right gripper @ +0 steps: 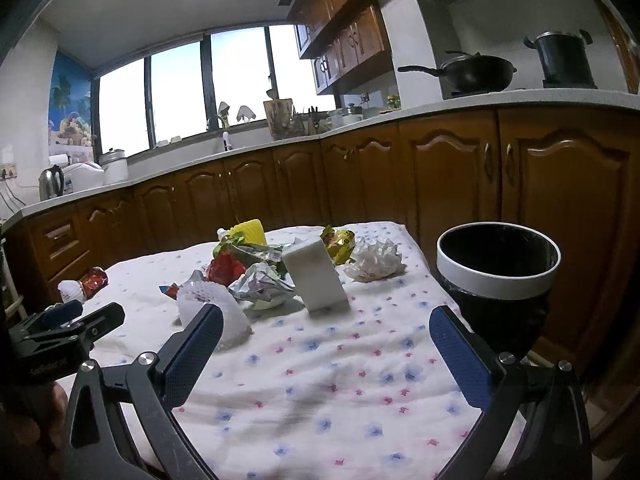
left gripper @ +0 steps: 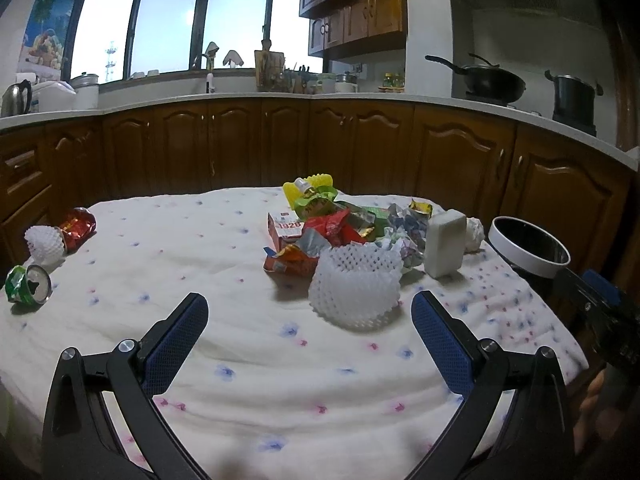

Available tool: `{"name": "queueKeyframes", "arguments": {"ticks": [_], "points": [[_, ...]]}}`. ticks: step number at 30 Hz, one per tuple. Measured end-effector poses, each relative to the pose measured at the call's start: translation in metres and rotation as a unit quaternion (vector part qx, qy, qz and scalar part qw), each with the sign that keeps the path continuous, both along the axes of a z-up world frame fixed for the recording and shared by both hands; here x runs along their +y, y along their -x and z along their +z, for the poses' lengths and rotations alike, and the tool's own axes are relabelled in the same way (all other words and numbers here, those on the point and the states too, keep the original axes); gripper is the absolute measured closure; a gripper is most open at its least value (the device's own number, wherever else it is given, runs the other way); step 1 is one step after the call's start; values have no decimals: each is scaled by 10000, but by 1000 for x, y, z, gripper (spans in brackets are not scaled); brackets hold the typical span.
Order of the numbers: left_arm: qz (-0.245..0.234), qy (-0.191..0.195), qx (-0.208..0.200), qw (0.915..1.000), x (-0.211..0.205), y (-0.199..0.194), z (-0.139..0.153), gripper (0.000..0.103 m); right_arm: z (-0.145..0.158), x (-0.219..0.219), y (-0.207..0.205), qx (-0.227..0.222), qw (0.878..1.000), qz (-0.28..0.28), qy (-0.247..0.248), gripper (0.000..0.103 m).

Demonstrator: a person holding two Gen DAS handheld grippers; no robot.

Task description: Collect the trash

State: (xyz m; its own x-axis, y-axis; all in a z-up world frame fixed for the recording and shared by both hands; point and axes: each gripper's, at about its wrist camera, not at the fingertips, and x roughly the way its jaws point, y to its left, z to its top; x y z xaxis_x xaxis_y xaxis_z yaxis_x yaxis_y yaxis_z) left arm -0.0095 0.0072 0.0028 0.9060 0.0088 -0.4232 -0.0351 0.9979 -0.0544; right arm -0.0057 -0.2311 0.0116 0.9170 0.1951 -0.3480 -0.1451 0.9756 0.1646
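A heap of wrappers [left gripper: 332,226] lies mid-table on the flowered cloth [left gripper: 240,344], with a white foam net [left gripper: 354,288] in front and a white block [left gripper: 444,242] to its right. My left gripper [left gripper: 310,308] is open and empty, just short of the foam net. A crushed green can [left gripper: 28,284], a second foam net [left gripper: 44,242] and a red wrapper [left gripper: 78,226] lie at the far left. My right gripper [right gripper: 326,322] is open and empty, in front of the white block [right gripper: 318,276]. The black bin with a white rim [right gripper: 496,276] stands off the table's right edge.
A crumpled white tissue [right gripper: 374,262] and a gold wrapper [right gripper: 340,244] lie behind the block. Brown kitchen cabinets [left gripper: 280,144] and a counter run behind the table. The left gripper shows at the left edge of the right wrist view [right gripper: 72,326].
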Motion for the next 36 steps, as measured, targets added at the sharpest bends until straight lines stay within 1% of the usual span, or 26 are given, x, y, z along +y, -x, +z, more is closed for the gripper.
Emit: {"name": "queueKeyframes", "arguments": {"ticks": [11,36], "points": [[83,29,-57,9999,3,2,2,0,0,2,0,-16,10000,44,9,0],[40,-27,-74,10000,1,2,2,0,1,3,1,-20,10000,79,15,0]]}}
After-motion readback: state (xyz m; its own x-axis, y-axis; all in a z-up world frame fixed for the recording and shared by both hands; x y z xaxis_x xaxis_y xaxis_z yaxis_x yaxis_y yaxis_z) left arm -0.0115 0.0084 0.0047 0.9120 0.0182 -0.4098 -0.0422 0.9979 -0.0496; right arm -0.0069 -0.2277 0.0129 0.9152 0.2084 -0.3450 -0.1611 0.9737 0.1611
